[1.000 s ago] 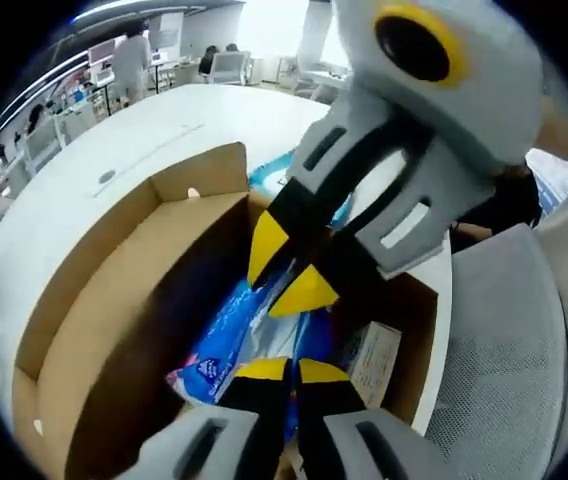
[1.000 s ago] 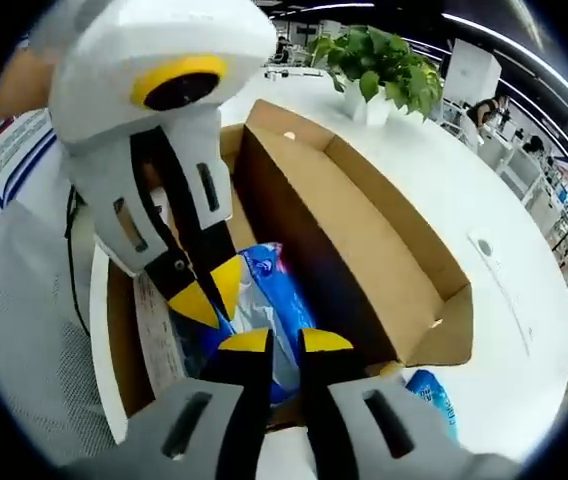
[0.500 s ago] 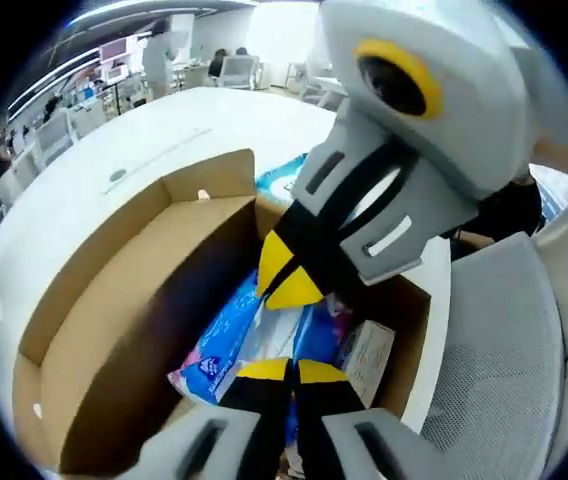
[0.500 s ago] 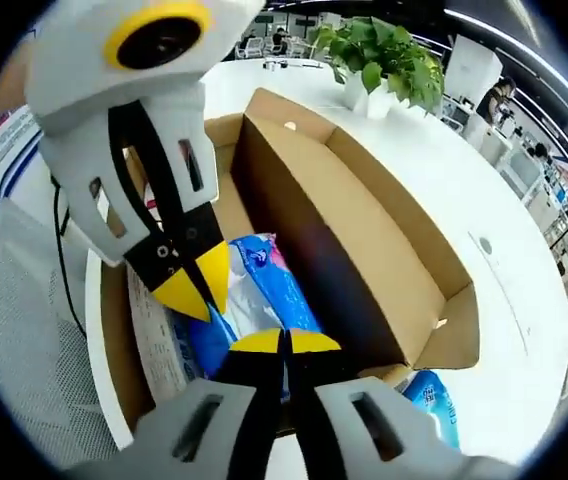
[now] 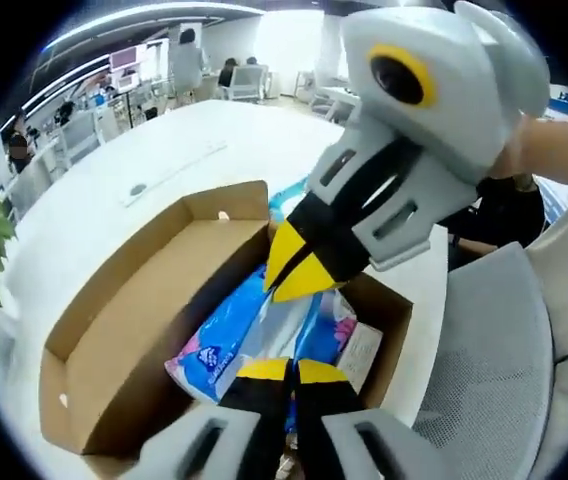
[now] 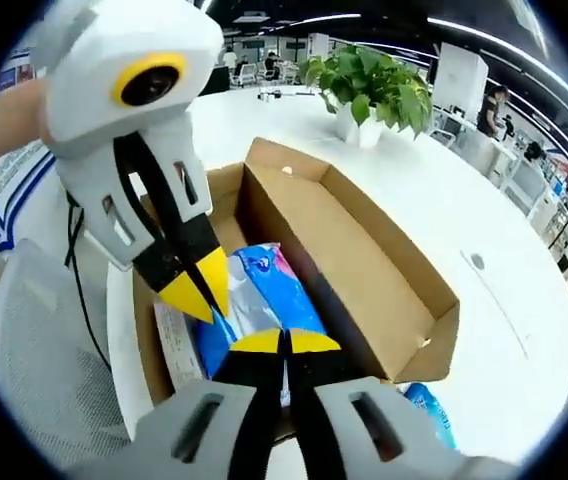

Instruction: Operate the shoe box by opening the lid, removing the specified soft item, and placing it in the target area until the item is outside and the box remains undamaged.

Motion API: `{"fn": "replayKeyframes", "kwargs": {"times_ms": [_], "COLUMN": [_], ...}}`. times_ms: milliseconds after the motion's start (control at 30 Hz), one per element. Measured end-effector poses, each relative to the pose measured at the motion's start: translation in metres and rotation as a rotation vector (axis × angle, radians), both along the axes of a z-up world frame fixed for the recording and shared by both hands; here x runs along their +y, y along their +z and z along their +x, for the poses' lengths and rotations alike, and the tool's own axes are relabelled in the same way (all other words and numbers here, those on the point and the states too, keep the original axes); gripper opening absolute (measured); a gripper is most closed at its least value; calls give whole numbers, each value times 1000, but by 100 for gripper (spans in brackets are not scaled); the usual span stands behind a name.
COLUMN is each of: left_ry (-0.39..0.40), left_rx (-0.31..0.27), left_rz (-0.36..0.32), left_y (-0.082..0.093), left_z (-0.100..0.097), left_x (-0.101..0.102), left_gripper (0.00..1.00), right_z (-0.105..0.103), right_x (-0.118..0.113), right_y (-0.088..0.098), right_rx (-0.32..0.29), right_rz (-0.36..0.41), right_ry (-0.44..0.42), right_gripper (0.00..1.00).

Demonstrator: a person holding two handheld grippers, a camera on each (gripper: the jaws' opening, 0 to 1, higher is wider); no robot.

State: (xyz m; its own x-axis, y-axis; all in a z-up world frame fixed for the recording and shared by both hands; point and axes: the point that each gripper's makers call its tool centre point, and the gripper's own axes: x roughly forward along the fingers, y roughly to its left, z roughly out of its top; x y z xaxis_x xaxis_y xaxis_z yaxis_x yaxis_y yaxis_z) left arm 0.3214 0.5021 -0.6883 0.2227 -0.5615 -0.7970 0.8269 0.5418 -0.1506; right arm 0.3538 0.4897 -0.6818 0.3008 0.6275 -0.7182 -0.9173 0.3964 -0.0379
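Rising clear of the open brown cardboard shoe box (image 6: 384,290), both closed grippers (image 5: 282,372) (image 6: 284,342) now pinch the blue plastic soft pack (image 6: 264,300), lifting begun.

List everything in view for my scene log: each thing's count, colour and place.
Box: one, brown cardboard, open on the white table, lid standing up along its far side.
Pack: one, blue and pink soft plastic, inside the box, both grippers shut on it.
Leaflet: one, pale printed paper, in the box beside the pack.
Second pack: one, blue, on the table outside the box.
Plant: one, green in a white pot, on the table beyond the box.
Table: one, white, round-edged.
Chair: one, grey mesh, beside the table.
Left gripper: grey with yellow tips, shut.
Right gripper: same colours, shut.
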Motion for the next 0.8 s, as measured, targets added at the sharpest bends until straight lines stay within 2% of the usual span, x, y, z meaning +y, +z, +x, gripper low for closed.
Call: {"fn": "replayKeyframes", "kwargs": {"times_ms": [267,400,567,800], "left_ry": [-4,1,-18,-59], "left_rx": [-39,-59,-95,-129], "left_rz": [13,2,-7,-34], "left_y": [26,43,63,86], "left_z": [0,1,-1,1], "left_x": [1,-3,-16,-40], "left_gripper": [0,0,0,0], "right_z": [-2,-1,0,-3], "right_x": [1,-2,-14,-35], "right_y": [30,49,69,86], "right_rx": [-43,-38,-46,-65], "right_rz": [36,80,110,112], "right_ry": [21,2,-11,-8], "right_gripper": [0,0,0,0]}}
